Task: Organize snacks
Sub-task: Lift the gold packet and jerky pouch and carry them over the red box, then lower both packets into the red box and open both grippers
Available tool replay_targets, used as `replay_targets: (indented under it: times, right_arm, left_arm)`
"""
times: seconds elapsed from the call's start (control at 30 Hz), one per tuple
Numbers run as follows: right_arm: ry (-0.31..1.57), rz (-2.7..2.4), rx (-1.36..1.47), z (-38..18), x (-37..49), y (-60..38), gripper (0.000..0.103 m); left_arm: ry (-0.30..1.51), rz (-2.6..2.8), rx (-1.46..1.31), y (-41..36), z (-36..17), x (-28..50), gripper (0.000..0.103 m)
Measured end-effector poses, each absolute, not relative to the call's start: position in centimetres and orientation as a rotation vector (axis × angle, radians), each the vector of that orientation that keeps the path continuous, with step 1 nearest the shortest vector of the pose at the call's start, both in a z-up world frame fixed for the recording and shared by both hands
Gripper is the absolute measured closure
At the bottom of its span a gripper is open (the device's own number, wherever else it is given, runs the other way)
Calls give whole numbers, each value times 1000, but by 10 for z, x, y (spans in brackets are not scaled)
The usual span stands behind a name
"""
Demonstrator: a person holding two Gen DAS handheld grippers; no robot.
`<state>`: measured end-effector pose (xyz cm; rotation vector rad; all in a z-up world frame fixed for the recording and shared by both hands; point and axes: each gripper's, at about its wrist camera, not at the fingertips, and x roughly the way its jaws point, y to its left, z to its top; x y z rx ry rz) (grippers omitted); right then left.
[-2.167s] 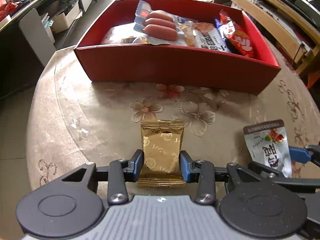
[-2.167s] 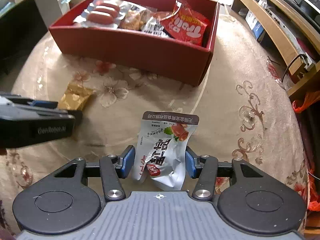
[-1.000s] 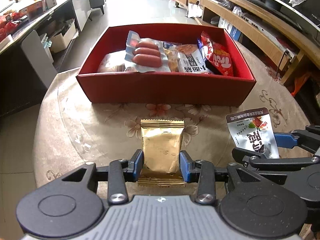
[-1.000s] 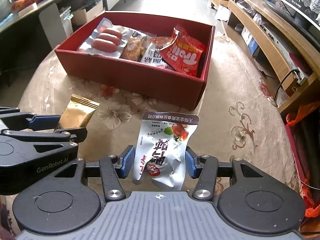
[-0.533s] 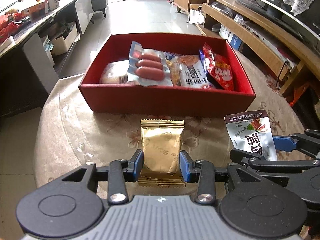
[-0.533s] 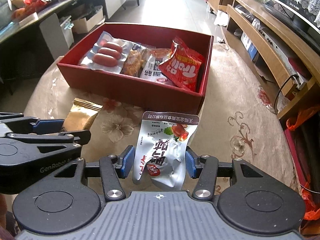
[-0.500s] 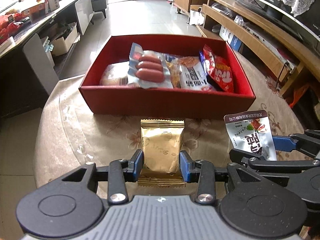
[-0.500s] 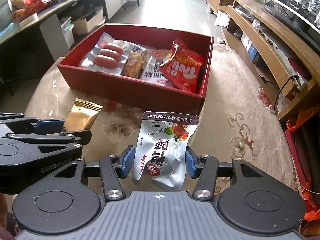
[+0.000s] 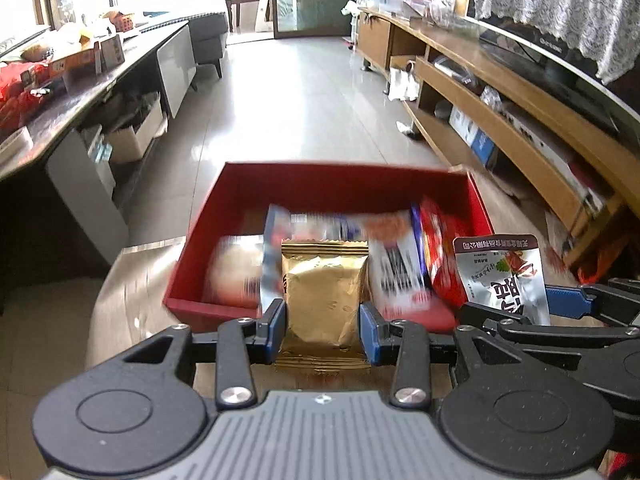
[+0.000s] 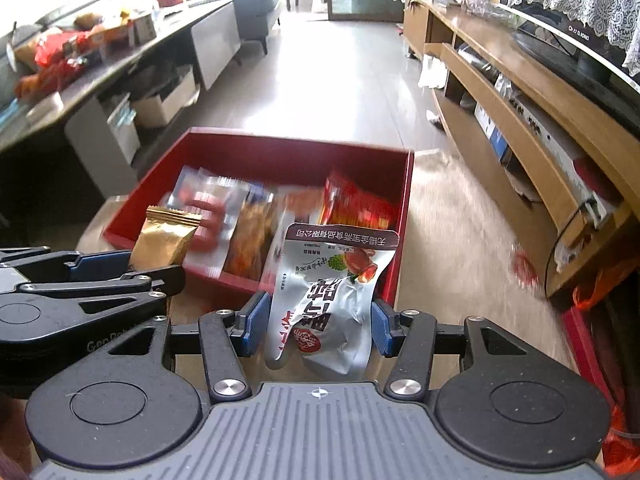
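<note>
Between the blue pads of the left tool (image 9: pixel 323 328), in the left wrist view, a gold snack packet (image 9: pixel 323 300) stands clamped, held up at the near wall of the red box (image 9: pixel 340 184) of blurred snacks. At far right, a silver pouch (image 9: pixel 506 280) shows.

From the right wrist view, the right tool (image 10: pixel 318 328) grips that silver pouch (image 10: pixel 328 304), crumpled, near the box's (image 10: pixel 404 208) right corner on the bench (image 10: pixel 440 216). The left tool's (image 10: pixel 132 270) gold packet (image 10: pixel 164 238) sits left.

This is a home living room: a grey sofa (image 9: pixel 208 38), a long wooden TV cabinet (image 9: pixel 500 120) with television (image 10: pixel 560 46), lace curtain (image 9: pixel 560 8), tiled floor (image 9: pixel 288 100).
</note>
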<state>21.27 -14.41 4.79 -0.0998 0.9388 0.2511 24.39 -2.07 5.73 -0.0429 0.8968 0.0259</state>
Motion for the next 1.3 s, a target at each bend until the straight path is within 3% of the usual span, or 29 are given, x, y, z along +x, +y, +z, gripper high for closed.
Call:
replay_targets:
  times: [0.4,0.73,1.0,1.3]
  right_arm:
    - [934,240,-46,29,282,-140,43]
    - [924,222,-15,12,300,-143,40]
    - [888,209,-11,24,297,-145,30]
    - [877,202,-21,34,288,-146,28]
  left_arm:
    - [929,46,-34,-15,34,324,66]
    - [925,45,-18,-17,25,343,64]
    - [876,76,-4,-10,41,334,46]
    - [873,76,-20,-5,49,312,42]
